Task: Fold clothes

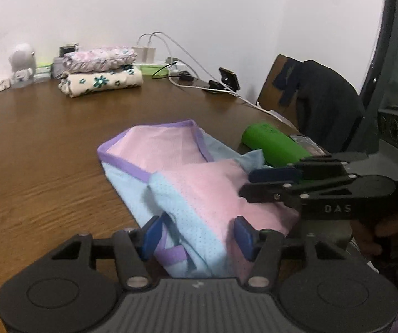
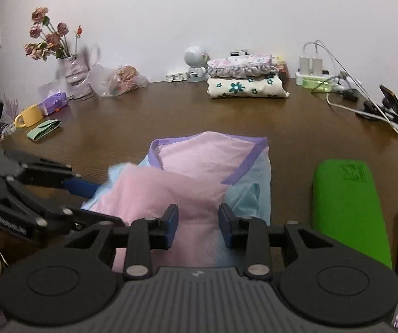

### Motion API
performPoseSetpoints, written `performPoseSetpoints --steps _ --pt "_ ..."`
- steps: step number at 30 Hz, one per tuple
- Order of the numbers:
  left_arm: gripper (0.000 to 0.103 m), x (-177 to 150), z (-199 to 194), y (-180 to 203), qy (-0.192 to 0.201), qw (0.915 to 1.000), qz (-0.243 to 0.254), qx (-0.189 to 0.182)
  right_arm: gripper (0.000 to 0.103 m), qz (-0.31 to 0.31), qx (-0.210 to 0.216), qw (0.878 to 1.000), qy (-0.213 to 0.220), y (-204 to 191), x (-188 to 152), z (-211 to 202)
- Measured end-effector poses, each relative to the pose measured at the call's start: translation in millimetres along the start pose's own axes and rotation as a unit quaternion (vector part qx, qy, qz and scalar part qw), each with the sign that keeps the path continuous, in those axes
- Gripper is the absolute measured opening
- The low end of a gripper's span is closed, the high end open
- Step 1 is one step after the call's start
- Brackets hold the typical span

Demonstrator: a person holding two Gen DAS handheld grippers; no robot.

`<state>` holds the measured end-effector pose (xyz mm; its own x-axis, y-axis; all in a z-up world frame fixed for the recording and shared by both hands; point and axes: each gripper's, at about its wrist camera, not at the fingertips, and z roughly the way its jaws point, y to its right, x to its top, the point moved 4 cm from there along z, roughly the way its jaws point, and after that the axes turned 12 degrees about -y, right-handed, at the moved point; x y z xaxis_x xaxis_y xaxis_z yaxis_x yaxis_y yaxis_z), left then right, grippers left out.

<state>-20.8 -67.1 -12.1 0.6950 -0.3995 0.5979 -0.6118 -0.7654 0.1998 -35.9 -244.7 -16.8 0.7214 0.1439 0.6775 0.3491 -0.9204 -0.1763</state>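
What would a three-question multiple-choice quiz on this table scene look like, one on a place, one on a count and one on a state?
1. Where does the green case lie?
A. on top of the garment
B. to the right of the garment, on the table
C. beside the vase

2. How many folded clothes make up the stack at the wall?
A. two
B. four
C. five

3. How do the jaws of the right gripper stand?
A. clamped on the mug
C. clamped on the case
B. apart, over the garment

Answers:
1 B: the case rests on bare wood of the table, right of the pink and blue garment.
2 A: a ruffled piece lies on a flowered one.
3 B: a gap shows between the pads, pink cloth beneath.
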Motion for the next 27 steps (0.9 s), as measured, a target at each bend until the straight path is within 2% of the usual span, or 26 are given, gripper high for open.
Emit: performPoseSetpoints --steps 7,10,11,12,15,17,19,22,23,24,27 --pt "0.056 -32.6 -25.0 11.8 -0.014 0.9998 0.010 -0.003 0.036 -0.009 0.029 0.999 -0.016 -23.5 -26.0 -24.6" --pt "0.057 -44.8 -43.0 8.1 0.003 0.9992 -0.035 0.017 0.037 0.016 0.051 0.999 -0.012 -24.7 -33.8 -41.3" --pt "0.060 -47.9 -50.8 4.9 0.014 0.9981 -0.057 0.019 0.037 0.030 0.059 0.998 -0.009 -23.6 -35.9 -47.2" --pt "0.067 -51.2 -58.5 1.9 0.027 0.9963 -0.080 0.017 0.038 0.044 0.056 0.997 0.002 -19.3 -37.1 -53.7" --pt "0.084 -62.8 -72.5 -0.6 0.071 0.9875 -0.139 -0.022 0.039 0.064 0.030 0.997 0.017 -6.2 -39.2 -64.3" --pt "0.084 -66.3 -70.4 2.2 0.087 0.9828 -0.160 -0.032 0.041 0.070 0.023 0.997 0.014 -0.6 -41.9 -64.8" --pt "0.084 -65.8 -64.2 6.3 0.082 0.9820 -0.167 -0.031 0.041 0.073 0.016 0.997 0.007 2.4 -45.9 -63.1" --pt "0.076 -66.7 -57.7 9.9 0.076 0.9819 -0.169 -0.040 0.041 0.073 0.019 0.997 0.002 -0.5 -51.2 -60.6" --pt "0.068 -65.6 -55.2 9.9 0.072 0.9820 -0.169 -0.045 0.041 0.073 0.021 0.997 0.002 -2.0 -52.9 -59.4" --pt "0.056 -64.4 -52.7 10.0 0.068 0.9820 -0.169 -0.049 0.041 0.072 0.022 0.997 0.002 -3.5 -54.6 -58.1" --pt "0.052 -63.0 -49.0 13.9 0.061 0.9849 -0.153 -0.053 0.041 0.074 0.024 0.997 0.001 -5.1 -58.4 -55.3"
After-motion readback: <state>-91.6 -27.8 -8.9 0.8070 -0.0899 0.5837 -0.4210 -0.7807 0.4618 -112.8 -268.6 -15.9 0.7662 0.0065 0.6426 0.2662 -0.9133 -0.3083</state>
